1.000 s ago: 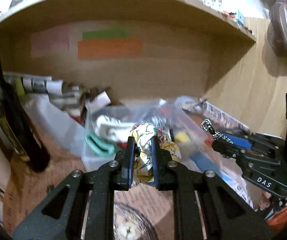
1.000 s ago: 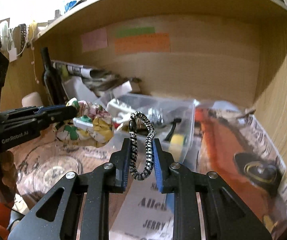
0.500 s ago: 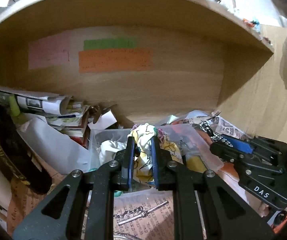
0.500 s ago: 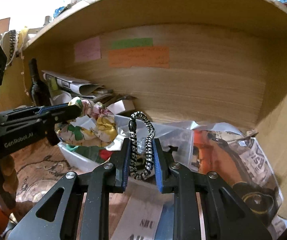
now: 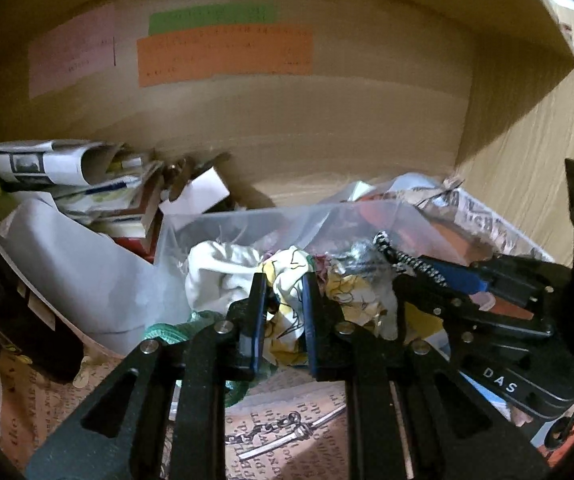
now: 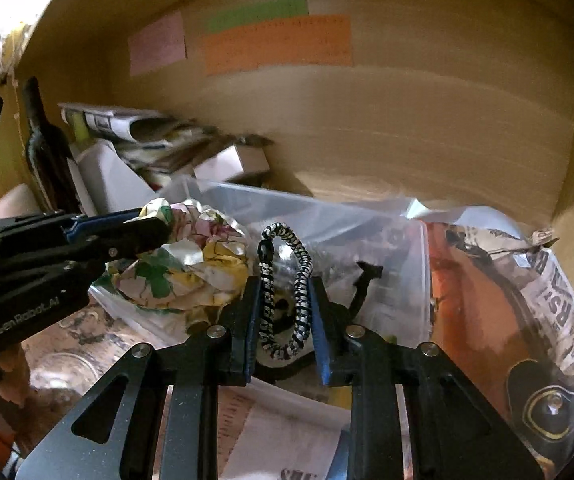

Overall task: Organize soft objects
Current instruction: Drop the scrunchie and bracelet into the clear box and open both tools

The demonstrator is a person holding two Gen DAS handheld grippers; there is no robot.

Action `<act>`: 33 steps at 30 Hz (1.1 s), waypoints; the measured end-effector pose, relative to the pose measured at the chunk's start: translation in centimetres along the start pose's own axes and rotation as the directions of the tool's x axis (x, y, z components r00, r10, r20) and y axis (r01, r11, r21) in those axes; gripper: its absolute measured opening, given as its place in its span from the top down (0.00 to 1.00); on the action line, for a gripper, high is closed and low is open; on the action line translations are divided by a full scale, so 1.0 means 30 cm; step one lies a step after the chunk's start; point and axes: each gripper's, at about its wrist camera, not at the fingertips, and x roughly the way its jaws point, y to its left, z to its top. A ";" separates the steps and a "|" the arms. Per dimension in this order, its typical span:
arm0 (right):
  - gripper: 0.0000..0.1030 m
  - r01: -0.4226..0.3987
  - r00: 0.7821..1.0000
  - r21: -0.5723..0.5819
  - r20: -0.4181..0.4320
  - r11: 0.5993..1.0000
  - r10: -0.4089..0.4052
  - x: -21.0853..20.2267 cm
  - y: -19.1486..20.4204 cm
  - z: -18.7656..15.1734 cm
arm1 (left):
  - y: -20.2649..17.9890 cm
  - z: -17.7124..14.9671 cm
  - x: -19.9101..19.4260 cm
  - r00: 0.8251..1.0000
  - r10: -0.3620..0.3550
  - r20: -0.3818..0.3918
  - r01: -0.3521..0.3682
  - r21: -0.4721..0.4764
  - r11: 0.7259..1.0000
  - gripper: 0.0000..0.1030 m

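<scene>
My left gripper (image 5: 283, 280) is shut on a crumpled floral cloth (image 5: 351, 304), yellow, white and green, held just over the clear plastic bin (image 5: 247, 224). In the right wrist view the same cloth (image 6: 191, 272) hangs from the left gripper (image 6: 159, 224) at the bin's left end. My right gripper (image 6: 285, 284) holds a black-and-white braided cord loop (image 6: 303, 272) upright between its blue pads. Its jaws are opening, and the loop still touches both pads. The right gripper (image 5: 399, 268) reaches in from the right with the cord (image 5: 407, 260) above the bin (image 6: 327, 208).
The bin sits in a wooden shelf bay with coloured paper notes (image 5: 223, 56) on the back wall. It holds a white cloth (image 5: 219, 264) and a green item (image 5: 167, 332). Rolled newspapers (image 5: 47, 164) and a dark bottle (image 6: 45, 148) crowd the left. An orange magazine (image 6: 487, 300) lies right.
Both grippers have pushed deeper into the shelf and slightly down, so the bin now sits right under their tips. The right jaws stand a little wider around the cord.
</scene>
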 end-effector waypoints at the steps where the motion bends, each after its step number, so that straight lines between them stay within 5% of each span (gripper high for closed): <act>1: 0.77 0.008 1.000 -0.003 -0.005 1.000 -0.008 0.004 0.000 -0.001 | 0.002 -0.002 0.012 1.000 0.001 -0.008 -0.001 0.001 1.000 0.85; 5: 0.61 0.040 0.999 -0.025 -0.015 0.999 -0.041 0.013 0.006 -0.009 | 0.005 -0.013 0.033 0.999 -0.010 -0.042 0.010 0.000 1.000 0.78; 9: 0.52 0.062 0.998 -0.046 -0.014 0.997 -0.062 0.010 0.009 -0.010 | 0.007 -0.010 0.008 1.000 0.002 -0.015 -0.002 -0.002 1.000 0.54; 13: 0.44 0.057 0.998 -0.046 0.004 0.997 -0.057 -0.015 0.013 -0.003 | 0.011 0.001 -0.046 0.999 0.002 0.034 -0.002 -0.006 1.000 0.53; 23: 0.43 0.041 0.989 -0.055 0.141 0.998 -0.033 -0.205 0.047 0.049 | 0.009 0.028 -0.263 0.982 -0.002 0.188 0.003 -0.006 1.000 0.52; 33: 0.42 -0.001 0.947 -0.051 0.321 0.999 0.017 -0.461 0.094 0.087 | -0.005 0.026 -0.484 0.940 -0.016 0.342 0.017 0.001 1.000 0.40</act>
